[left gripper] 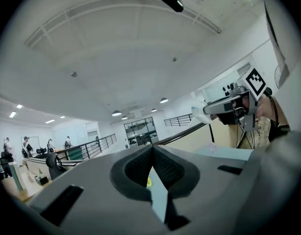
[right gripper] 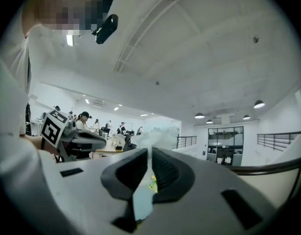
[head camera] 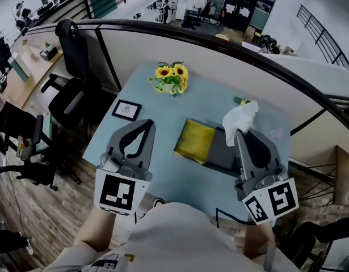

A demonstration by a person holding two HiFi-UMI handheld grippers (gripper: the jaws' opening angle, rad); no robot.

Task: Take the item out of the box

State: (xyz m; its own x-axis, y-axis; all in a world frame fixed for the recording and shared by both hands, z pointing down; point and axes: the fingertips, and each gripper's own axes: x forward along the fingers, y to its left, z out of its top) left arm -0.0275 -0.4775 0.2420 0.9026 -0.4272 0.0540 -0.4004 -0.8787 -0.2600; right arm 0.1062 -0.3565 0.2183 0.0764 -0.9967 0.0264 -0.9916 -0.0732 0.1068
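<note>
A dark grey box (head camera: 222, 152) lies open on the pale blue table (head camera: 214, 103), its yellow lid (head camera: 194, 140) folded out to the left. My right gripper (head camera: 238, 134) is raised over the box's right end and is shut on a crumpled white item (head camera: 240, 117) that sticks up past its tips. In the right gripper view the same white item (right gripper: 157, 135) bulges above the closed jaws (right gripper: 149, 151). My left gripper (head camera: 147, 123) hovers left of the box, shut and holding nothing; its own view (left gripper: 151, 148) points up at the ceiling.
A small pot of sunflowers (head camera: 172, 78) stands at the table's far side and a framed picture (head camera: 126, 110) lies at its left. A black office chair (head camera: 72, 89) is beside the table's left edge. A curved railing (head camera: 231, 44) runs behind.
</note>
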